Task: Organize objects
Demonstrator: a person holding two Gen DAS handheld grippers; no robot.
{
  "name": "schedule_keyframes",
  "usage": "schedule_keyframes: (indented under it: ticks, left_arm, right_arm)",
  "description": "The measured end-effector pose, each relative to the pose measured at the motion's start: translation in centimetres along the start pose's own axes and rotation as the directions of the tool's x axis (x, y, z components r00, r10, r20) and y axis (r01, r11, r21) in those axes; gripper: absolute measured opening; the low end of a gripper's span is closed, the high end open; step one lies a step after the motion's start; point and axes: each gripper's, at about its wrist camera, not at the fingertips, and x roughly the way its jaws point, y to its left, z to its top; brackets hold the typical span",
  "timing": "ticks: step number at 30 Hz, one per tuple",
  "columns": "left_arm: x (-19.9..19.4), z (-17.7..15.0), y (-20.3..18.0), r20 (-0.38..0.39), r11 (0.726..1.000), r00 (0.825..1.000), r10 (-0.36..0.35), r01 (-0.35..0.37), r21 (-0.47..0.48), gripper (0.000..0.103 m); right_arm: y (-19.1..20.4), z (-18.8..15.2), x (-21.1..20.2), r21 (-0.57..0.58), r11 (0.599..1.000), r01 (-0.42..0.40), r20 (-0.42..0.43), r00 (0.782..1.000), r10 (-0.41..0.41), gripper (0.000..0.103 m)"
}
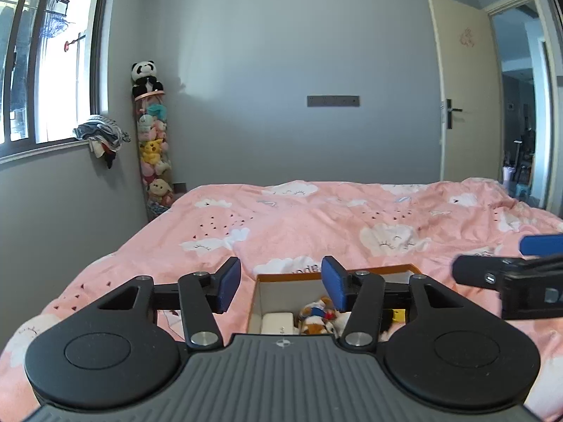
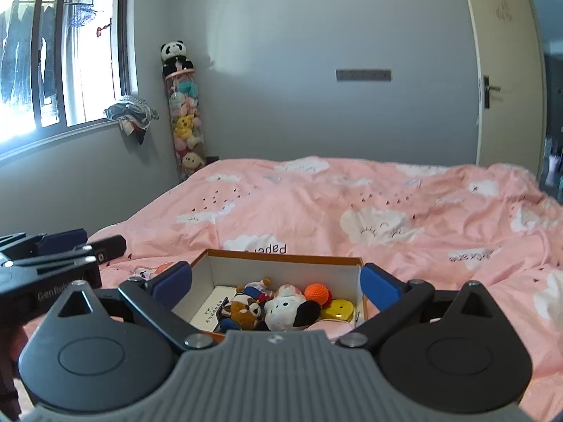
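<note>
An open cardboard box (image 2: 281, 267) with an orange rim lies on the pink bedspread (image 2: 387, 193). In it are a white-and-black plush (image 2: 288, 311), a brown plush (image 2: 246, 311), an orange knitted ball (image 2: 316, 292), a yellow disc (image 2: 337, 308) and a white card (image 2: 211, 307). My right gripper (image 2: 278, 283) is open, its blue pads either side of the box's near end, touching nothing. My left gripper (image 1: 281, 283) is open and empty, just left of the box (image 1: 281, 292). Each gripper shows in the other's view: the left gripper (image 2: 88, 244), the right gripper (image 1: 489, 258).
A tall clear tube of plush toys (image 1: 155, 147) with a panda on top stands in the far left corner. Crumpled clothes (image 1: 100, 133) hang off the window sill. A cream door (image 1: 464, 105) stands open at the right. A printed card (image 2: 151, 271) lies left of the box.
</note>
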Motion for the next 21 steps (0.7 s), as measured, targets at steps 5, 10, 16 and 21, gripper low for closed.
schedule_keyframes:
  ticks: [5, 10, 16, 21]
  left_arm:
    - [-1.1, -1.2, 0.3, 0.002, 1.000, 1.000, 0.010, -0.010, 0.004, 0.073]
    - [-0.5, -2.3, 0.8, -0.033, 1.000, 0.999, 0.019, -0.020, -0.002, 0.073]
    - [0.5, -4.0, 1.0, -0.095, 1.000, 0.995, 0.009, -0.011, -0.011, 0.074]
    - [1.5, -5.9, 0.7, -0.155, 1.000, 0.988, -0.013, 0.010, -0.025, 0.074]
  right_arm:
    - [1.5, -1.4, -1.3, -0.041, 0.997, 0.061, 0.070, 0.996, -0.058, 0.102]
    - [1.4, -2.7, -0.6, -0.035, 0.996, 0.076, 0.040, 0.996, -0.075, 0.102]
    - [0.6, -4.1, 1.5, 0.014, 0.996, 0.087, -0.032, 0.996, -0.086, 0.102]
    - [0.4, -5.7, 2.9, 0.004, 0.996, 0.091, -0.084, 0.992, -0.090, 0.102]
